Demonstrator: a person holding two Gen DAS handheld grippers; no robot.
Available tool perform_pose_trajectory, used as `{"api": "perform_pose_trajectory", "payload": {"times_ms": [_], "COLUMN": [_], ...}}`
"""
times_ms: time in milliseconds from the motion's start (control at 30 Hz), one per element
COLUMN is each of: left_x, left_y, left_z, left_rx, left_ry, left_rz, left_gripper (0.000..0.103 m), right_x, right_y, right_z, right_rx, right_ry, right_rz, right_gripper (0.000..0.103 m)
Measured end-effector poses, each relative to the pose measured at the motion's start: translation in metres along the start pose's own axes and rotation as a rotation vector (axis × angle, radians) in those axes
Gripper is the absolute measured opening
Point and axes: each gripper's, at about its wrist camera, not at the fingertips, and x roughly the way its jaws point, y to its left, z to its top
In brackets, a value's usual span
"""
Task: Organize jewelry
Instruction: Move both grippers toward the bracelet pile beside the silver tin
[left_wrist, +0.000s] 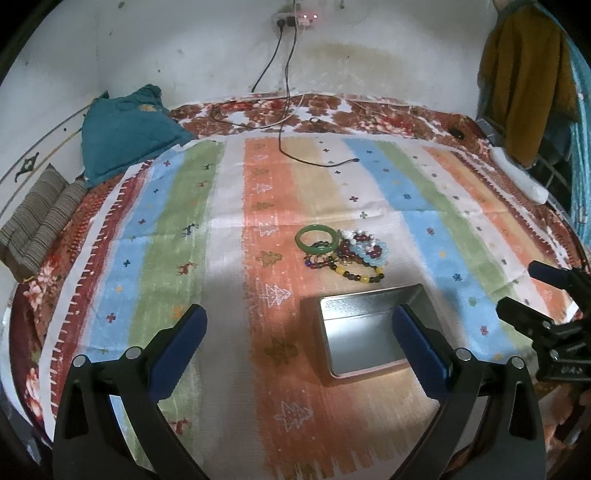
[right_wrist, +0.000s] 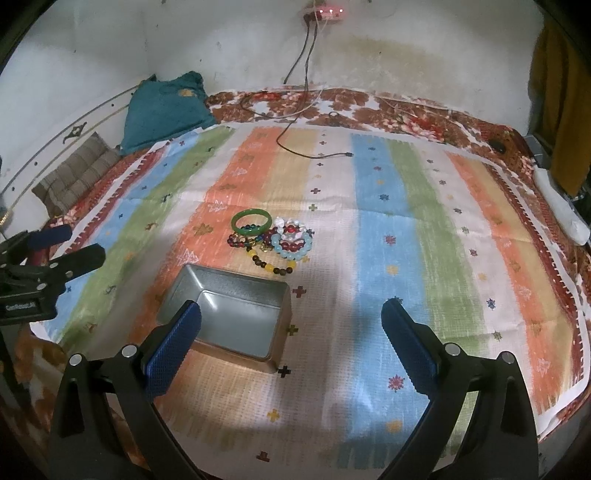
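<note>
The bed is spread with a striped cloth (left_wrist: 229, 206) in blue, green, orange and white bands, laid over a red floral blanket (left_wrist: 369, 110) that shows along the far edge; a teal cushion (left_wrist: 125, 129) leans in the far left corner against the stained white wall (left_wrist: 166, 48), and a mustard garment (left_wrist: 524, 81) hangs at the right; a black cable (left_wrist: 284, 122) trails from a wall socket onto the cloth. Near me on the orange band sits an open metal tin (right_wrist: 236, 317), bare inside; just beyond its far edge lies the jewelry, close to the tin but apart from it. My left gripper (left_wrist: 299, 332) hangs above the cloth with its blue-padded jaws spread wide and nothing between them; my right gripper (right_wrist: 291, 328) is likewise released and holds nothing, its left finger crossing the tin's near corner in view. In the pile, a green bangle (left_wrist: 317, 239) lies at the left, overlapping a dark bead bracelet; a pale blue bead bracelet (left_wrist: 371, 254) sits at the right, and a yellow-and-brown bead bracelet (left_wrist: 360, 275) lies nearest the tin.
</note>
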Motion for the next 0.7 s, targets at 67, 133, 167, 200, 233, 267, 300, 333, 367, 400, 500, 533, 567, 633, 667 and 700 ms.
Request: {"api": "perform_pose_trajectory", "payload": {"times_ms": [67, 133, 167, 200, 233, 267, 300, 333, 367, 400, 500, 533, 567, 633, 667, 700], "left_x": [0.001, 0.002, 0.003, 0.004, 0.004, 0.004, 0.005, 0.008, 0.01, 0.013, 0.019, 0.021, 0.022, 0.025, 0.027, 0.029], "left_y": [-0.001, -0.001, -0.001, -0.001, -0.001, -0.001, -0.001, -0.001, 0.0, 0.001, 0.006, 0.006, 0.005, 0.002, 0.0, -0.001], "left_z": [0.002, 0.002, 0.002, 0.003, 0.004, 0.006, 0.006, 0.008, 0.01, 0.012, 0.017, 0.019, 0.021, 0.024, 0.027, 0.029], "left_rx": [0.008, 0.011, 0.012, 0.016, 0.021, 0.027, 0.031, 0.039, 0.039, 0.033, 0.012, 0.01, 0.012, 0.018, 0.02, 0.02], "left_ry": [-0.004, 0.005, 0.009, 0.007, 0.002, -0.002, -0.004, -0.002, 0.004, 0.011, 0.021, 0.019, 0.019, 0.018, 0.017, 0.018], "left_rz": [0.009, 0.004, 0.004, 0.008, 0.014, 0.02, 0.025, 0.035, 0.036, 0.031, 0.038, 0.051, 0.059, 0.06, 0.062, 0.067], "left_gripper": [0.097, 0.097, 0.097, 0.097, 0.097, 0.097, 0.097, 0.098, 0.097, 0.097, 0.098, 0.097, 0.097, 0.097, 0.097, 0.097], "right_x": [0.002, 0.004, 0.004, 0.005, 0.006, 0.006, 0.007, 0.008, 0.01, 0.012, 0.016, 0.017, 0.019, 0.023, 0.024, 0.027], "right_y": [0.0, 0.0, 0.001, 0.001, 0.001, 0.001, 0.002, 0.002, 0.002, 0.002, -0.003, -0.004, -0.006, -0.009, -0.01, -0.011], "right_z": [0.001, 0.002, 0.002, 0.002, 0.003, 0.004, 0.005, 0.006, 0.007, 0.008, 0.013, 0.015, 0.017, 0.023, 0.025, 0.028], "right_rx": [0.001, -0.004, -0.007, -0.008, -0.008, -0.009, -0.012, -0.015, -0.016, -0.015, -0.004, -0.002, 0.002, 0.012, 0.014, 0.018], "right_ry": [0.005, 0.007, 0.009, 0.013, 0.013, 0.013, 0.013, 0.016, 0.02, 0.027, 0.036, 0.037, 0.039, 0.041, 0.043, 0.047], "right_rz": [-0.005, -0.021, -0.023, -0.023, -0.026, -0.03, -0.031, -0.03, -0.029, -0.025, -0.022, -0.022, -0.021, -0.023, -0.024, -0.023], "right_gripper": [0.099, 0.099, 0.099, 0.099, 0.099, 0.099, 0.099, 0.099, 0.099, 0.099, 0.099, 0.099, 0.099, 0.099, 0.099, 0.099]}}
